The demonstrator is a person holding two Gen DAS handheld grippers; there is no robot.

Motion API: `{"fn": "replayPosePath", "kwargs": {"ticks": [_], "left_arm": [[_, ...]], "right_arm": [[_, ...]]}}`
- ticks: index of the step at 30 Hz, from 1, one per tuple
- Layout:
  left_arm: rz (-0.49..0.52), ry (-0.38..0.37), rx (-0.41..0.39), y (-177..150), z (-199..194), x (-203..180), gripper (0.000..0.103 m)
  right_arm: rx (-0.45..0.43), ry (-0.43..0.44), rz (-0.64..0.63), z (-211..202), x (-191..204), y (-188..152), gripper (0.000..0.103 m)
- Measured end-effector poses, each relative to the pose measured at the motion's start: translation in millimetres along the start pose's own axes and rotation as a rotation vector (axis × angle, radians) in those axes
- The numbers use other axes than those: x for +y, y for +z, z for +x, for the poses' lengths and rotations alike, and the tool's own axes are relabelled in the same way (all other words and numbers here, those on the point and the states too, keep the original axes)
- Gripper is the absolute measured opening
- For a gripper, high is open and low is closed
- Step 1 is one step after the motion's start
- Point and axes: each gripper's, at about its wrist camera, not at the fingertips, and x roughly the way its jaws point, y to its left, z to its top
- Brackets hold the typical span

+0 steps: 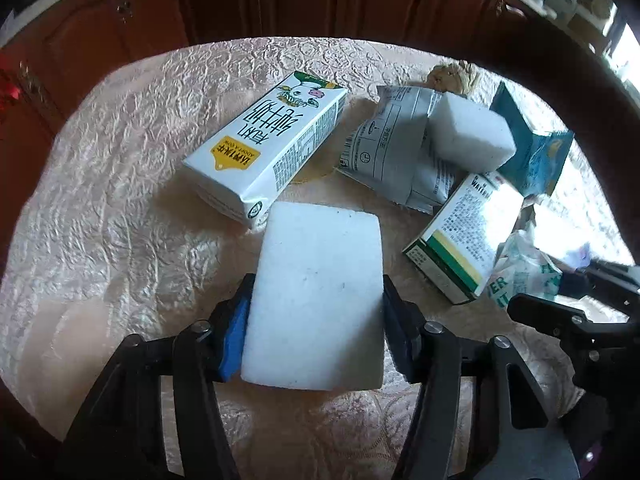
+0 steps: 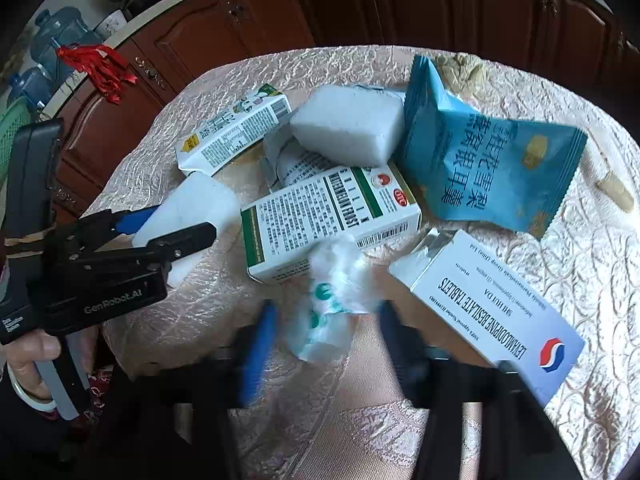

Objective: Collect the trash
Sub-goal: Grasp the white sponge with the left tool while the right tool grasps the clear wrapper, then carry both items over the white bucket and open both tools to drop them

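Observation:
My left gripper (image 1: 316,292) is shut on a white foam block (image 1: 316,300) and holds it just above the table; the block also shows in the right wrist view (image 2: 196,208). My right gripper (image 2: 326,312) is open, its blurred fingers on either side of a crumpled white-and-green wrapper (image 2: 332,300) without closing on it. A milk carton (image 1: 264,148), a second foam block (image 1: 468,130), a green-and-white medicine box (image 2: 328,220), a blue snack bag (image 2: 480,160) and a white tablet box (image 2: 492,304) lie on the table.
The round table has a cream embossed cloth (image 1: 100,184). A grey printed packet (image 1: 392,152) lies under the second foam block. A beige crumpled scrap (image 2: 460,66) and a small beige stick (image 2: 612,188) lie at the far side. Dark wooden cabinets (image 2: 240,20) stand behind.

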Motion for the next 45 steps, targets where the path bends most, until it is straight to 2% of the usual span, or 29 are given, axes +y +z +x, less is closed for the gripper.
{"fn": "replayPosePath", "kwargs": {"ticks": [2, 9, 14, 25, 35, 45], "left_arm": [[-0.011, -0.028, -0.017, -1, -7, 3, 0.056], [0.007, -0.055, -0.113, 8, -50, -5, 0.056], [0.033, -0.078, -0.168, 17, -73, -24, 0.056], [0.114, -0.125, -0.226, 38, -96, -80, 0.056], [0.222, -0.182, -0.247, 62, -100, -153, 0.056], [0.339, -0.261, -0.232, 76, -90, -241, 0.056]], "right_arm": [[-0.021, 0.011, -0.006, -6, -1, -2, 0.028], [-0.112, 0.029, -0.038, -47, 1, 2, 0.026], [-0.150, 0.028, -0.039, -69, -4, 4, 0.025], [-0.255, -0.004, -0.014, -117, -25, -3, 0.022], [-0.347, -0.086, 0.100, -171, -83, -19, 0.022], [-0.410, -0.196, 0.258, -221, -162, -55, 0.022]]}}
